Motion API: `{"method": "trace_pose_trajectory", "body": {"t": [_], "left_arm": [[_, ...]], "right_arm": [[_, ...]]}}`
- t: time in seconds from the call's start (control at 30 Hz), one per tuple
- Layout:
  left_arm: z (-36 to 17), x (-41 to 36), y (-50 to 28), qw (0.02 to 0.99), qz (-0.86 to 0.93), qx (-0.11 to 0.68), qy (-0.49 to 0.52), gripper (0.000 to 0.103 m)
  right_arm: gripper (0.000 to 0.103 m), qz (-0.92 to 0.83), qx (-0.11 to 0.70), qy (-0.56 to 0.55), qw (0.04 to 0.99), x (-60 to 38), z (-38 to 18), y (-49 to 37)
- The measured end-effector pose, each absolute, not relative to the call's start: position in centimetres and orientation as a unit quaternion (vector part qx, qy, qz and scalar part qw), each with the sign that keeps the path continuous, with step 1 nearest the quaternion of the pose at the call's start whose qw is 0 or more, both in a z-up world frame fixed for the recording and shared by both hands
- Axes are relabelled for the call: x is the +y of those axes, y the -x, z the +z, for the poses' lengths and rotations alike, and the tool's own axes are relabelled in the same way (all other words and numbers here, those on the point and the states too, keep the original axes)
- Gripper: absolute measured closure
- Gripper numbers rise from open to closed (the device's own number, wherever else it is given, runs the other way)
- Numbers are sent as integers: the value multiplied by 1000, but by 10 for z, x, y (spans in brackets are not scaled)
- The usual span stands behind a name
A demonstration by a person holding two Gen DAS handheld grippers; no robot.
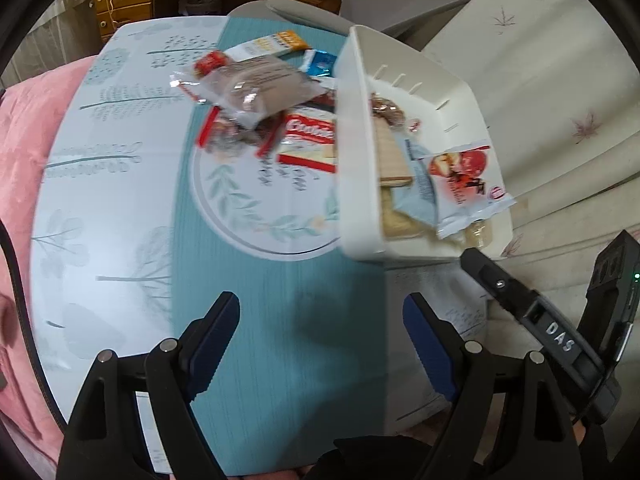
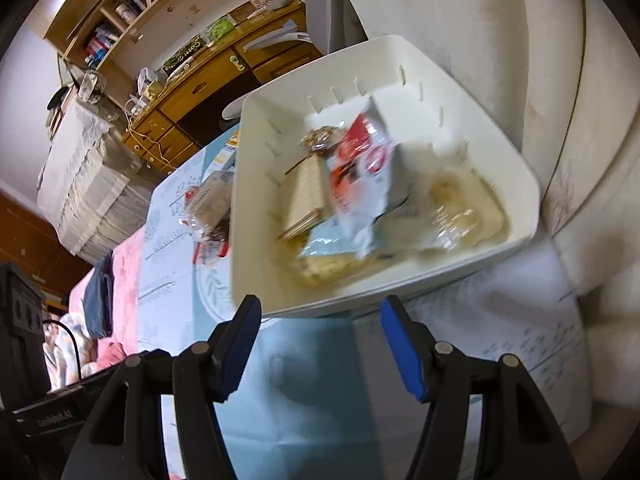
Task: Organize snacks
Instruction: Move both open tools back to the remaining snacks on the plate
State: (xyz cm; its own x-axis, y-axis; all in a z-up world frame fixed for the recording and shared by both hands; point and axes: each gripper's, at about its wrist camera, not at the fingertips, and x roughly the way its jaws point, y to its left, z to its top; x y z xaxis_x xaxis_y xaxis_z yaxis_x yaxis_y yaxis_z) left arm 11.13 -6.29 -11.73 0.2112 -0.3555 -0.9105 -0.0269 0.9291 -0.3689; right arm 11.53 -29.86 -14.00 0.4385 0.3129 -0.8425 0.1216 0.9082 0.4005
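Both grippers, left (image 1: 320,340) and right (image 2: 318,342), hover with jaws apart and empty at lower frame over the patterned table (image 1: 120,200), as loose snacks (image 1: 256,92) wait upper centre, just left of the part-filled white bin (image 1: 400,60), presumably for transfer.

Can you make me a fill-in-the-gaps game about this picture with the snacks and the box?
1. The box holding some snacks is coloured ____.
2. The pile of snacks not yet sorted lies on the ____, beside the box.
3. The left tool is holding ____ between its fingers.
4. The pads on the right tool are coloured ____.

Missing words: white; table; nothing; blue
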Motion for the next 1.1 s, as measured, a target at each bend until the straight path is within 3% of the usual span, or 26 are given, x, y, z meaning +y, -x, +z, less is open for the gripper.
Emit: {"method": "trace_pose_trajectory", "body": {"t": [0.6,1.1], "left_arm": [[-120,60,-152,748,-134,649,42,18],[-125,46,-255,729,-183,656,-69,18]], "right_arm": [[40,38,545,-245,801,-174,-162,-99],[40,-39,487,-248,837,-118,-161,-138]]}}
